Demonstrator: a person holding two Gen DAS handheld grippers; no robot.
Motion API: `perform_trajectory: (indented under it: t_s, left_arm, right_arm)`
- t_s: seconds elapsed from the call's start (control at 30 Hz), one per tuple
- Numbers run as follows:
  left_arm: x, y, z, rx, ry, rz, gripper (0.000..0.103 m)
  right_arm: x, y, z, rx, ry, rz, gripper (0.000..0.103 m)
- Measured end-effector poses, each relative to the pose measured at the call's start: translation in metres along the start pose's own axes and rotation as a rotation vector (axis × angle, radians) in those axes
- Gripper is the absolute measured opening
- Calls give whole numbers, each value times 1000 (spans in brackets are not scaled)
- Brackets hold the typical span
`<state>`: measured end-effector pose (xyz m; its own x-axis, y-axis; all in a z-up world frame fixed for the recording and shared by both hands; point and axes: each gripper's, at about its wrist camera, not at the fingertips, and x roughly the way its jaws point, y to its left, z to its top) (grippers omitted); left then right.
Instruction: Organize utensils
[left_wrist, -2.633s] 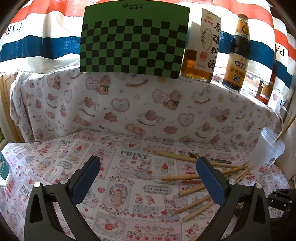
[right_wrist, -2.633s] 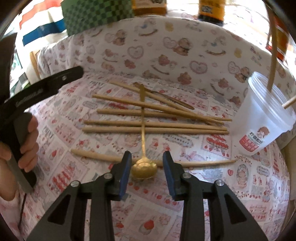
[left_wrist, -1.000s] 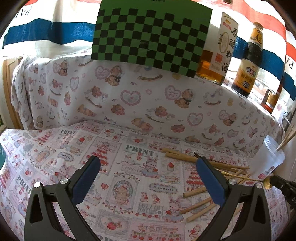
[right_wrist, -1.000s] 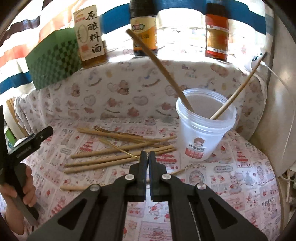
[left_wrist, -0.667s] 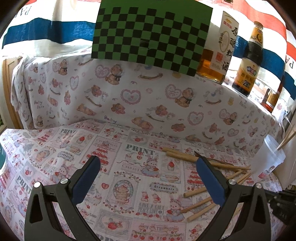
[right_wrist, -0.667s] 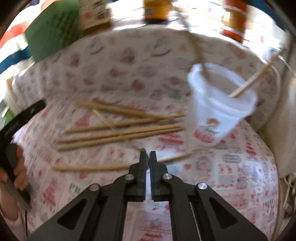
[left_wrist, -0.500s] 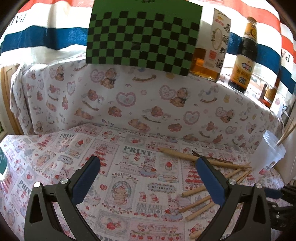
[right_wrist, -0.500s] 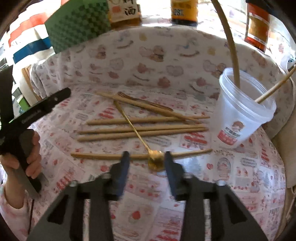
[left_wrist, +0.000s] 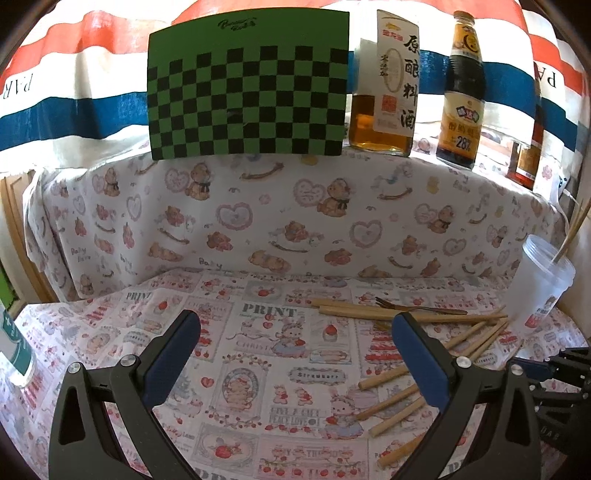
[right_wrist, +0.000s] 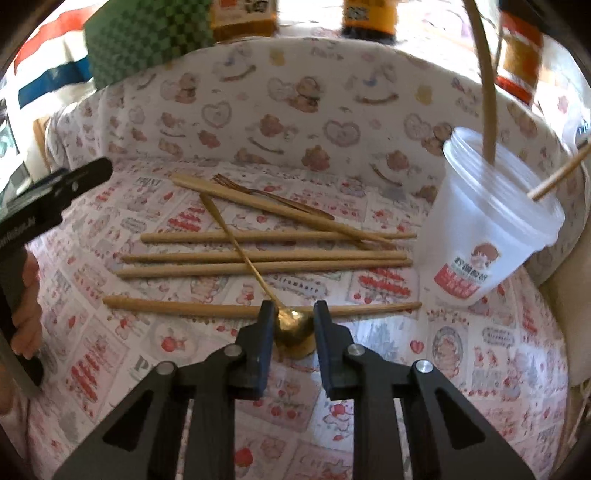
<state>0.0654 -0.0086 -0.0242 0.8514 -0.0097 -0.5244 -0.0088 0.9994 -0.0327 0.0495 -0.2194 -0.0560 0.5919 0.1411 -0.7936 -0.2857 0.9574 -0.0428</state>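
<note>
Right gripper (right_wrist: 293, 323) reopened from shut, jaws narrowly flanking gold spoon (right_wrist: 291, 326) bowl, no grip; regrasp needed before cup (right_wrist: 491, 236). Left gripper (left_wrist: 295, 350) wide, empty.

I see a gold spoon (right_wrist: 255, 273) lying slantwise across 4 wooden chopsticks (right_wrist: 266, 254) on the cloth, a dark fork (right_wrist: 258, 194) resting behind them, and a tilted plastic cup (right_wrist: 487, 236) holding 2 more sticks

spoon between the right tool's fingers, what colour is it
Gold, shiny metal; the spoon shows best in the right wrist view.
</note>
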Motion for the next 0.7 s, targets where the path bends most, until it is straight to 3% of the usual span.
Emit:
perform_trajectory:
  t_s: [0.07, 0.17, 0.2, 0.23, 0.3, 0.4, 0.57, 0.7]
  left_arm:
    - [0, -1, 0, 5, -1, -1, 103]
    - [0, -2, 0, 8, -3, -4, 103]
    - [0, -1, 0, 7, -2, -8, 103]
    - [0, 0, 0, 3, 2, -21, 103]
    - [3, 3, 0, -17, 17, -41, 103]
    - [6, 13, -1, -72, 28, -32, 103]
    - [-1, 26, -1, -127, -18, 43, 103]
    - [0, 22, 1, -95, 19, 27, 102]
  right_arm:
    - [5, 5, -1, -30, 7, 41, 24]
    - [10, 9, 3, -31, -1, 35, 28]
    - [12, 7, 4, -19, 2, 41, 26]
    - [12, 6, 4, -7, 2, 39, 16]
    - [11, 3, 4, 3, -3, 34, 15]
    - [8, 6, 3, -34, -15, -14, 4]
    - [-16, 0, 6, 26, -69, -12, 4]
    - [-41, -16, 11, 132, -147, 25, 4]
